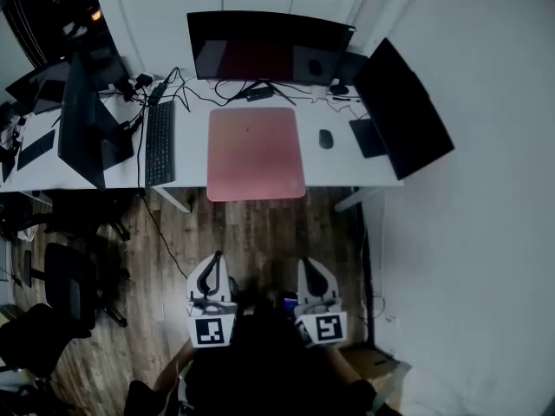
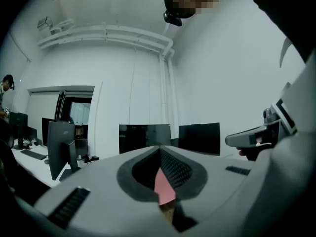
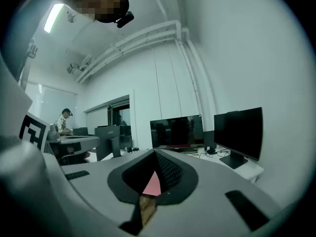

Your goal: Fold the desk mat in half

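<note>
the pink desk mat [image 1: 256, 152] is lying flat and unfolded on the white desk [image 1: 340, 170], sitting between the keyboard [image 1: 159, 143] and the mouse [image 1: 325, 139], right in front of the middle monitor [image 1: 269, 46]. the left gripper [image 1: 215, 263] and right gripper [image 1: 305, 267] are hovering side by side over the wood floor [image 1: 260, 228], well apart from the desk. both are pointing toward the mat with jaws pressed together and gripping nothing.

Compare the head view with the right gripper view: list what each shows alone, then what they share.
Only the head view: the black keyboard, the mouse and the office chairs on the wooden floor. Only the right gripper view: a seated person at a far desk, the ceiling pipes and a ceiling light. Both: the pink desk mat lying flat and unfolded, the central monitor and the right-hand monitor.
</note>
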Demonstrator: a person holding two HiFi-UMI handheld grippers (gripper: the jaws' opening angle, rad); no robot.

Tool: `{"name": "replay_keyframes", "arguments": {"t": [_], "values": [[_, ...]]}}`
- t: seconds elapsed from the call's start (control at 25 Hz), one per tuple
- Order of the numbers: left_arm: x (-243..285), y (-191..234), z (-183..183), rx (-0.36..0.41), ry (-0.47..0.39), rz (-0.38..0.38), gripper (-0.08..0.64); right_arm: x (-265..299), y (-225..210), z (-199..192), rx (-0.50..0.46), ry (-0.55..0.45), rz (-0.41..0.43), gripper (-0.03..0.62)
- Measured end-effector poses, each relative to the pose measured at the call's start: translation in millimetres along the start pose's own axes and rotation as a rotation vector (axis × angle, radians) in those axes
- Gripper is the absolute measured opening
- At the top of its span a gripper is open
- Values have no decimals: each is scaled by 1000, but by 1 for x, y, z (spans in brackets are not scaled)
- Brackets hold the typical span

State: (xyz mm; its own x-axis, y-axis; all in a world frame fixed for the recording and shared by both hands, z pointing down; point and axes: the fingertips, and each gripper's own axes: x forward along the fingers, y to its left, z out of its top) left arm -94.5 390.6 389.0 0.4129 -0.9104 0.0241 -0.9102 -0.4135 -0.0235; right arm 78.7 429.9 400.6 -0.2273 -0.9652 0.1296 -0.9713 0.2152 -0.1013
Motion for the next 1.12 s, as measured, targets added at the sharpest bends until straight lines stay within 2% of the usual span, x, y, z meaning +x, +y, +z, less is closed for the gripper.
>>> {"name": "replay_keyframes", "arguments": {"t": [0.6, 0.76, 0.88, 0.92, 0.96, 1.0, 1.12], "values": [[-2, 8, 5, -9, -11, 24, 6, 7, 7, 7, -7, -13, 25, 6], [-9, 11, 22, -24, -70, 30, 6, 4, 10, 23, -23, -65, 22, 6], [-10, 11, 24, 2, -106, 16, 8, 6, 10, 24, -34, -79, 20, 9], [-7, 10, 16, 1, -88, 0, 39, 8, 8, 18, -30, -59, 18, 38], [-2, 10, 5, -8, -54, -17, 120, 11, 7, 12, -22, -35, 16, 119], [1, 10, -7, -24, -13, -30, 153, 13, 6, 7, -14, -18, 15, 153], [3, 15, -26, -70, 61, -30, 153, 15, 7, 3, 1, -7, 17, 160]]}}
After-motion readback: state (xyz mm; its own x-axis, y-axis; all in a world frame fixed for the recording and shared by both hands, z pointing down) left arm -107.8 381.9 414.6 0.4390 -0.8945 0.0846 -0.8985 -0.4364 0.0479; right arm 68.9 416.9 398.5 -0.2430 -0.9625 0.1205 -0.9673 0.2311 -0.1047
